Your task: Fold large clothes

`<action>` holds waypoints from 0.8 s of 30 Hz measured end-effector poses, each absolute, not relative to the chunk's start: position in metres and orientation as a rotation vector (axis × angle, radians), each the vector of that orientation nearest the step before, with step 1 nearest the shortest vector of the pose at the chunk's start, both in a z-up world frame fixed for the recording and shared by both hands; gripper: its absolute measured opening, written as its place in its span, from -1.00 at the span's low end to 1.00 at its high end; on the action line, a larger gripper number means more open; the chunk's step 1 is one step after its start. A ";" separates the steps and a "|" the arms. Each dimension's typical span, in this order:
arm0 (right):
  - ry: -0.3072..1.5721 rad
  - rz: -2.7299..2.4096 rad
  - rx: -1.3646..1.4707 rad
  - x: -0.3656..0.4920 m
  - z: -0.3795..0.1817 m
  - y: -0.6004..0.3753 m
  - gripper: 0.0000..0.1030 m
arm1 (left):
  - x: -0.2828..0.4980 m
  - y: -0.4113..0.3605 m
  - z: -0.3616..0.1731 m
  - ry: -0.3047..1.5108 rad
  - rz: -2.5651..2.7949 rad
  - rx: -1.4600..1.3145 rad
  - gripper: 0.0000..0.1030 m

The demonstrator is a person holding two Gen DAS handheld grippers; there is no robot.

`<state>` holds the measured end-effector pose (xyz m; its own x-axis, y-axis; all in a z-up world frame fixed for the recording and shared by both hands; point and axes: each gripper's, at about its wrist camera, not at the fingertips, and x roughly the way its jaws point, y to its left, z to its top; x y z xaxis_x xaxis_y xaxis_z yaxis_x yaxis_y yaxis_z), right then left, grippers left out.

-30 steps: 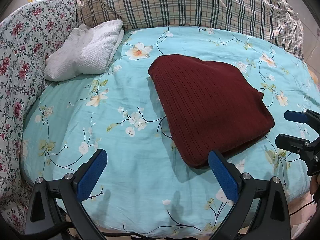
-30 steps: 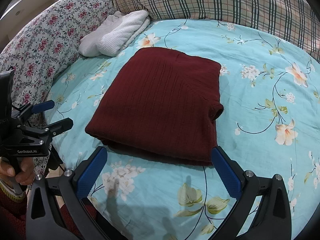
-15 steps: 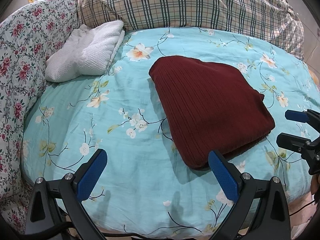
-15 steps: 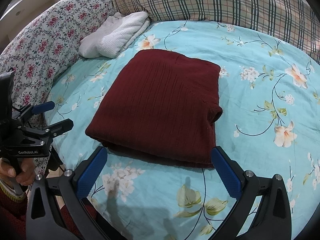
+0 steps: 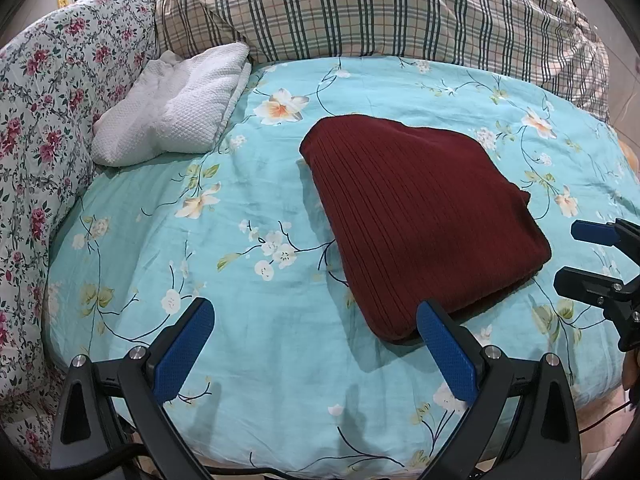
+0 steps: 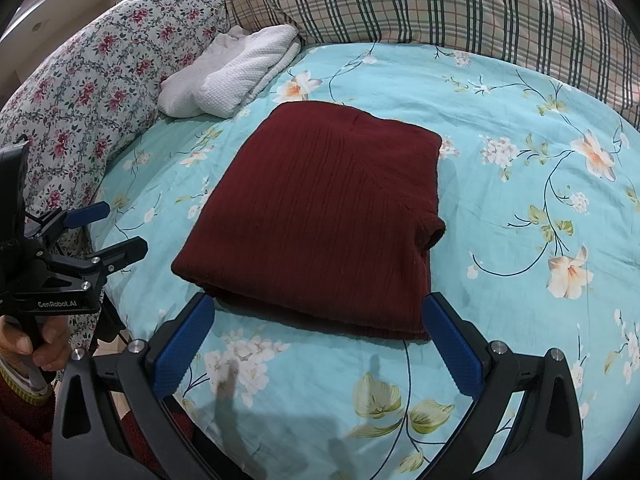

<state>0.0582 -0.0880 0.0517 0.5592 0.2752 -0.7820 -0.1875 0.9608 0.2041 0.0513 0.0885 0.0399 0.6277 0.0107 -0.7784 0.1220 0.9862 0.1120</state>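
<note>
A dark red ribbed sweater (image 5: 420,216) lies folded into a flat rectangle on the turquoise floral bedsheet (image 5: 200,264); the right wrist view shows the sweater (image 6: 324,220) straight ahead with a cuff poking out at its right edge. My left gripper (image 5: 316,340) hovers open at the bed's near edge, its right blue pad (image 5: 448,348) just short of the sweater's near corner. My right gripper (image 6: 316,336) is open too, wide across the sweater's near edge, holding nothing. Each gripper shows in the other's view: the right gripper (image 5: 592,256), the left gripper (image 6: 104,232).
A folded white textured cloth (image 5: 176,108) lies at the back left of the bed. A plaid quilt (image 5: 380,12) lines the far side, a rose-patterned quilt (image 5: 44,128) the left. A hand (image 6: 36,340) holds the left gripper's handle.
Both views have shifted very slightly, the sweater sitting a touch lower in frame. Both grippers stay open and the sweater has not moved on the bed.
</note>
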 end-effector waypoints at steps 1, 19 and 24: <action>0.939 0.273 0.100 0.059 0.052 -0.088 1.00 | 0.051 0.089 0.040 0.891 -0.064 0.160 0.97; 0.927 0.260 0.089 0.074 0.055 -0.093 1.00 | 0.069 0.091 0.043 0.890 -0.040 0.113 0.97; 0.931 0.254 0.096 0.082 0.052 -0.095 1.00 | 0.075 0.090 0.042 0.893 -0.030 0.102 0.97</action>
